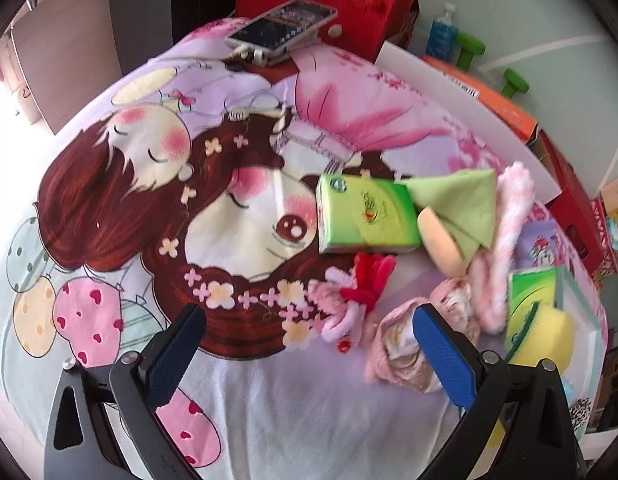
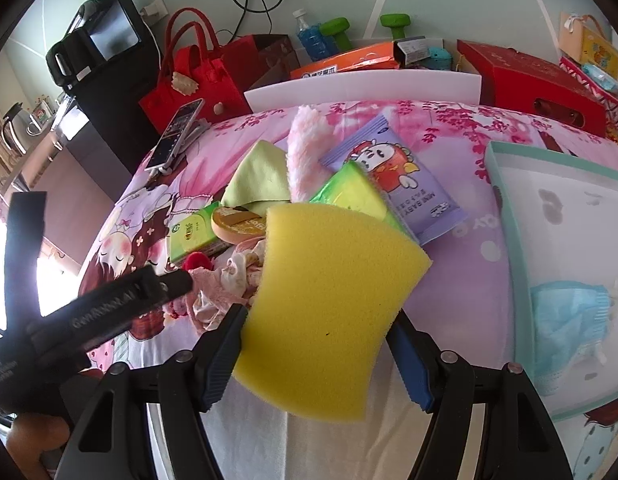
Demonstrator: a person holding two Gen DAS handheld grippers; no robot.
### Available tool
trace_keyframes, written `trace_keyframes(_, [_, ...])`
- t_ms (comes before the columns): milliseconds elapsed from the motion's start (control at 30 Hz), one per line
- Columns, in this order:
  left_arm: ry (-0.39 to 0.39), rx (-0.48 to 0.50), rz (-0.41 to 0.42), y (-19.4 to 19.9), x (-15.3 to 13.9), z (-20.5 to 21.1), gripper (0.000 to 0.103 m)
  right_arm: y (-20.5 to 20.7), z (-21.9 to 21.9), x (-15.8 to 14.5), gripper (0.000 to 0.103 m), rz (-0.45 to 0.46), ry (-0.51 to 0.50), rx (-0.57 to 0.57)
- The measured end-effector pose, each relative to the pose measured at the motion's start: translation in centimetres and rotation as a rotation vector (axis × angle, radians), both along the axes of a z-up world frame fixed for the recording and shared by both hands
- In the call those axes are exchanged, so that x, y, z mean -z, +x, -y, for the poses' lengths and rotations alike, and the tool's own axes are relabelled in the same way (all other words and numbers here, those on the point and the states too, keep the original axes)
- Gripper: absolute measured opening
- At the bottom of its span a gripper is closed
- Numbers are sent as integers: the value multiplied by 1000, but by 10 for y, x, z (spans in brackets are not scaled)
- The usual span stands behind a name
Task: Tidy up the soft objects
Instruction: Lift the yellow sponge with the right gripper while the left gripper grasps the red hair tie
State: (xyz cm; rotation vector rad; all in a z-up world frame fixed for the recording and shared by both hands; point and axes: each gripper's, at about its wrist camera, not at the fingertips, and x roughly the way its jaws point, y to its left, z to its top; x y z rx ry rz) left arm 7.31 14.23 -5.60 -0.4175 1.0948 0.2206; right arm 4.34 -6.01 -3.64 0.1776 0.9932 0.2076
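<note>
Sponge: yellow sponge (image 2: 329,308) sits nearest the right wrist camera, clamped between the blue pads of the right gripper (image 2: 315,334), bowed slightly and lifted above the bedsheet (image 2: 469,280).
Right gripper jaws: closed on the sponge, one pad on each side edge.
Left gripper: left gripper (image 1: 309,356) hangs over the cartoon-print sheet, jaws spread wide with nothing between them; its right pad lies just in front of a crumpled pink cloth (image 1: 397,344).
Pile of soft things: green tissue pack (image 1: 365,216), light green cloth (image 1: 465,204), round beige puff (image 1: 441,240), fluffy pink-and-white sock (image 1: 509,232) and a red-and-pink hair tie (image 1: 365,280) lie close together on the sheet, several touching.
Wipes: purple baby-wipes packet (image 2: 405,188) lies beyond the sponge, beside a second green tissue pack (image 2: 353,192).
Box: shallow teal-rimmed box (image 2: 505,216) lies to the right of the sponge; a blue face mask (image 2: 569,332) lies inside it.
Far edge: phone (image 1: 281,26) rests at the sheet's far side, near a red felt bag (image 1: 361,12).
</note>
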Motion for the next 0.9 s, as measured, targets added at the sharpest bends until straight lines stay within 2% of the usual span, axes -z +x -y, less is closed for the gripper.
trace_keyframes(167, [-11,-3,20,0,-3,-2,102,-1,7,-1,73,-4,-15,21])
trace_keyframes(633, [-90,-13,69,15,7,-8,81,-2,26,1,73,-16,-17,71])
trace_keyframes(733, [-128,-34,88,16,7,-12,80,-2,24,2,73,-18,-22,66])
trace_keyframes(833, [-102,-40,83,15,7,-13,80,-2,23,3,73,-20,-24,61])
trace_keyframes(900, [-113,-40,79,16,9,-13,79,-2,22,3,73,-23,-26,58])
